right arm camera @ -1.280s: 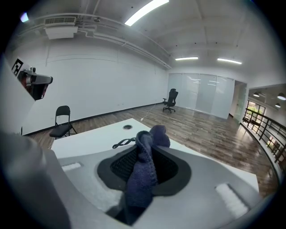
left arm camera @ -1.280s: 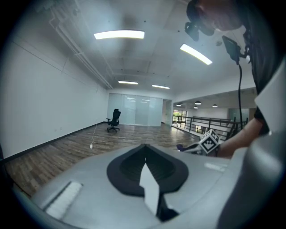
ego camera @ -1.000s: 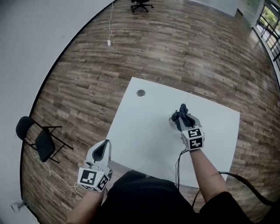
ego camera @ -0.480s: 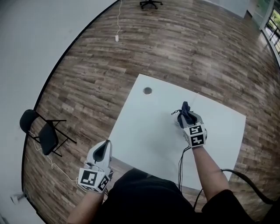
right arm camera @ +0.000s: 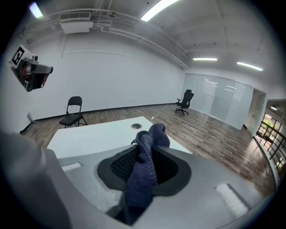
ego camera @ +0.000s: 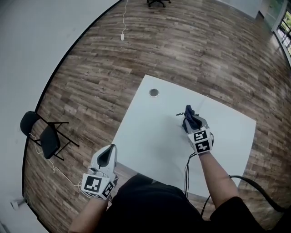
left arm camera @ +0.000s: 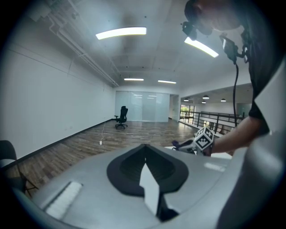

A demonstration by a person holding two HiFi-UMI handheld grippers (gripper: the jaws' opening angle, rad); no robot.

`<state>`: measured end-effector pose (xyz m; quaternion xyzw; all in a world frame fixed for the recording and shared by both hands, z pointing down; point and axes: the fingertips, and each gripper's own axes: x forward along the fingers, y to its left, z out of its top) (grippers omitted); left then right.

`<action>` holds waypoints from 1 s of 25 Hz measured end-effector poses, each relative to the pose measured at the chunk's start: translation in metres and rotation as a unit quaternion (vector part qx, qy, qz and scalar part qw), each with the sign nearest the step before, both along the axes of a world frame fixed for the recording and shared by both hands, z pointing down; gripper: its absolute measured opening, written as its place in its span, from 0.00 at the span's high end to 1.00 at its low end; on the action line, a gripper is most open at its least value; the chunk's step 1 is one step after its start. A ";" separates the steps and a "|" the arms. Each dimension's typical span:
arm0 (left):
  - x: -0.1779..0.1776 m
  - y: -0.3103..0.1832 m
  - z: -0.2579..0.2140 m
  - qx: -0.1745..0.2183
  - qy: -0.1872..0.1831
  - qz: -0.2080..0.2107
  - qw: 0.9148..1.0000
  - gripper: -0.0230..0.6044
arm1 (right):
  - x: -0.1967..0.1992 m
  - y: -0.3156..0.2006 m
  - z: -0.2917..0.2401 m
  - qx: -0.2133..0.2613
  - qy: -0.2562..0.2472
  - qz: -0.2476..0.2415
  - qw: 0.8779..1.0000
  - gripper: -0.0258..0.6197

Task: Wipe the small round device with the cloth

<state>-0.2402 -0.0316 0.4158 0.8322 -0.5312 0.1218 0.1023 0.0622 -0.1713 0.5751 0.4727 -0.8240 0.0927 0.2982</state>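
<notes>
One table (ego camera: 150, 136): white, largest item. Two chairs: folding chair (ego camera: 45, 139) on the floor left of the table, office chair (ego camera: 158, 2) far off across the room. Two grippers: left gripper (ego camera: 108, 154), jaws pressed together on nothing, held off the table's near left corner; right gripper (ego camera: 193, 123), jaws pinching the cloth (ego camera: 188, 113), over the table's right half. One cloth: dark blue, judged soft, light and limp. Grip at mid-fold, leaving the loose end beyond the jaw tips free for wiping. One small round device (ego camera: 154, 93): near the table's far left edge, well apart from the cloth. Judged rigid and light; likely to slide if loose, so wipe with light pressure. Loose or set into the top: cannot tell.
</notes>
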 end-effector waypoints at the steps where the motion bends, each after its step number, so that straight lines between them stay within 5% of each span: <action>1: 0.001 0.000 0.000 0.000 0.000 0.001 1.000 0.96 | -0.002 0.001 -0.001 0.001 0.005 -0.004 1.000 0.82; 9: 0.003 -0.002 0.003 -0.004 -0.002 0.007 1.000 0.95 | -0.005 0.003 0.001 -0.004 0.074 -0.008 0.997 0.82; 25: -0.008 0.004 0.001 -0.004 0.002 -0.015 1.000 0.95 | -0.030 0.015 0.015 -0.006 0.043 -0.030 0.999 0.82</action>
